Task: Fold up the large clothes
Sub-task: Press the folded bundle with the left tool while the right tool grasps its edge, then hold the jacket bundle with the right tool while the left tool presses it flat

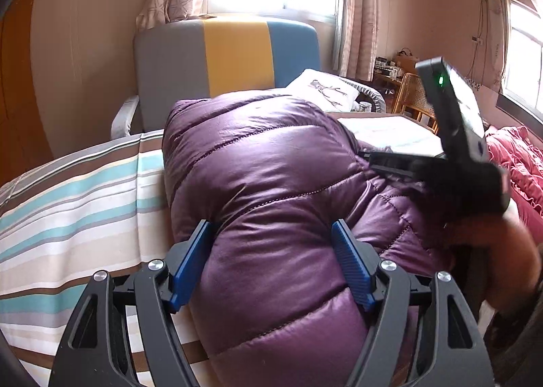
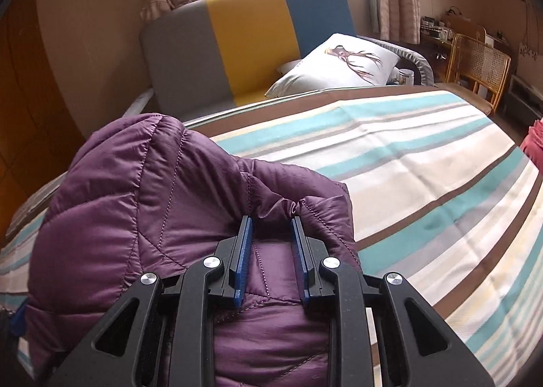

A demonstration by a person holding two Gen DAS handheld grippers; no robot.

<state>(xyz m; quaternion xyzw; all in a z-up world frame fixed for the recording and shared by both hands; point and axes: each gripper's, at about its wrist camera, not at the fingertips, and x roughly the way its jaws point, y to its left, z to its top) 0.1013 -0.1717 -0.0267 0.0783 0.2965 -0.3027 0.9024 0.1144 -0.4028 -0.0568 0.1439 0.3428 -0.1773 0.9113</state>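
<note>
Jacket (image 1: 271, 183) pinched between both tongs, over bed (image 2: 424, 166).

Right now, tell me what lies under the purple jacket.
The purple jacket lies on the striped bedsheet, which shows around it. Anything else beneath is covered by its bulk.

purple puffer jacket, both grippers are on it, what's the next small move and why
Probably carry the right gripper across toward the left gripper. Both pinch folds of the purple jacket, which still bulges in a loose mound on the striped bed sheet, so the lifted part needs laying over flat.
</note>
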